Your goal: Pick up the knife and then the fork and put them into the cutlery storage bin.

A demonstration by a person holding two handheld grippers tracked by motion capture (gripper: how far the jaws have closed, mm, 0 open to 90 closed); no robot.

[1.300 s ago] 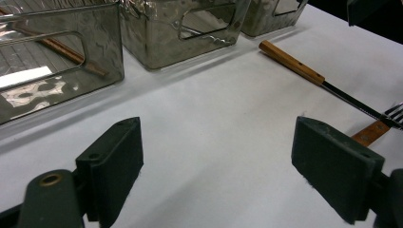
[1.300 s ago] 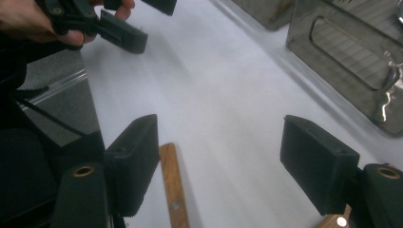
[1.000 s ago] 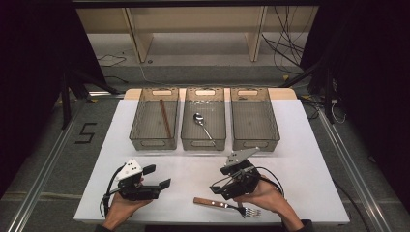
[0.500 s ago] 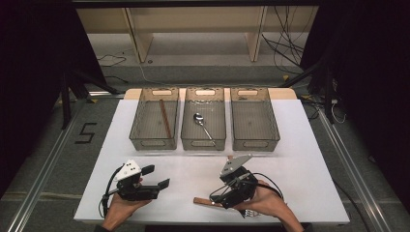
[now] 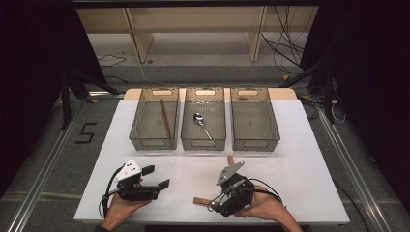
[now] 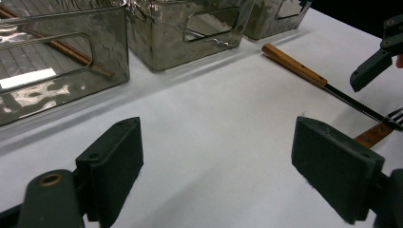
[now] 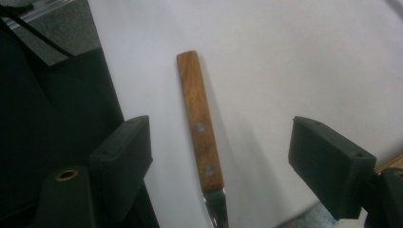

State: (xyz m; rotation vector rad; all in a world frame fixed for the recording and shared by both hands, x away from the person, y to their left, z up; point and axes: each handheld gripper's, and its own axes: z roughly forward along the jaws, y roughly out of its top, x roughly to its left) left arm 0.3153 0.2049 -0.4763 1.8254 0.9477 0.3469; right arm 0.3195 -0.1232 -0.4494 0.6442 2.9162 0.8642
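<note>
A fork with a wooden handle [image 5: 199, 200] lies near the table's front edge. My right gripper [image 5: 216, 203] hangs over it, open, and in the right gripper view the handle [image 7: 199, 123] runs between my open right gripper [image 7: 223, 147]'s jaws, untouched. A knife with a wooden handle [image 6: 294, 66] lies behind the fork, its handle end [image 5: 231, 159] poking out past the right gripper. My left gripper [image 5: 157, 177] rests open at front left, and the left gripper [image 6: 223, 156] has bare table between its jaws. The fork's tines [image 6: 394, 114] cross the knife blade.
Three clear trays stand in a row at the back: the left tray [image 5: 138, 140] holds a brown stick [image 5: 165, 118], the middle tray [image 5: 186, 140] a spoon [image 5: 202, 123], the right tray [image 5: 273, 137] nothing. The table's front edge lies close beside the fork.
My right gripper has dropped toward the front edge and turned left over the fork's handle, and the hand now covers the tines. The left gripper has stayed put.
</note>
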